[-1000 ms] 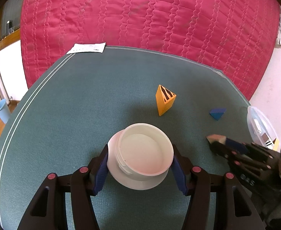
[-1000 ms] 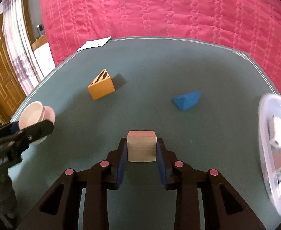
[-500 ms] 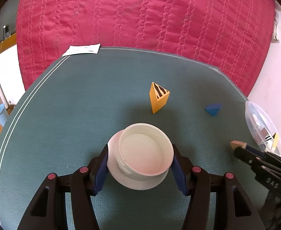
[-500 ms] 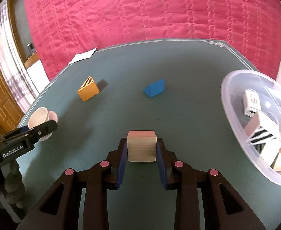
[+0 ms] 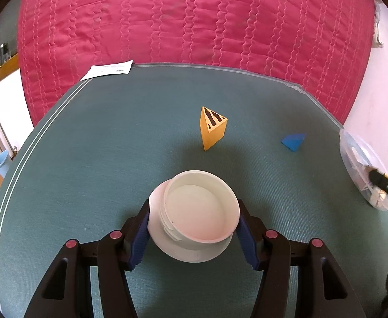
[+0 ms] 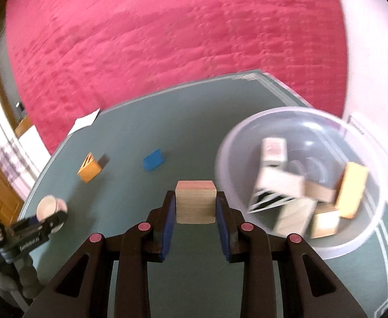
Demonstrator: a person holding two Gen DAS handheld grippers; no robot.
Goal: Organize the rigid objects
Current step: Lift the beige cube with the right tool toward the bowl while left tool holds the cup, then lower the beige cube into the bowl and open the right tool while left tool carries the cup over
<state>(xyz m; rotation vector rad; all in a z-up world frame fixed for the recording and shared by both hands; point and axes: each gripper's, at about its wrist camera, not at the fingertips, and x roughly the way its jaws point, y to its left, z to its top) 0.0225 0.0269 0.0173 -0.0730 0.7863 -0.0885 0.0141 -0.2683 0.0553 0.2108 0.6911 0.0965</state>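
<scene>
Holding two items above the green tabletop (image 5: 93, 143). Left gripper (image 5: 194, 234): my fingers (image 5: 138, 238) are clamped on the sides of a white cup (image 5: 196, 214), mouth tilted toward the camera. Right gripper (image 6: 195, 213): my fingers (image 6: 167, 228) pinch a plain wooden cube (image 6: 195, 202) with a pinkish top, held just beside the rim of the clear plastic bowl (image 6: 353, 249). Bowl contents: several wooden blocks, one orange, one black-striped; blurred. Loose on the tabletop: an orange striped wedge (image 5: 212, 127) and a blue wedge (image 5: 294, 141), apart from each other, the blue one nearer the bowl. White paper slip (image 5: 107, 69) at the far edge. Red quilted bedspread (image 5: 194, 26) behind.
</scene>
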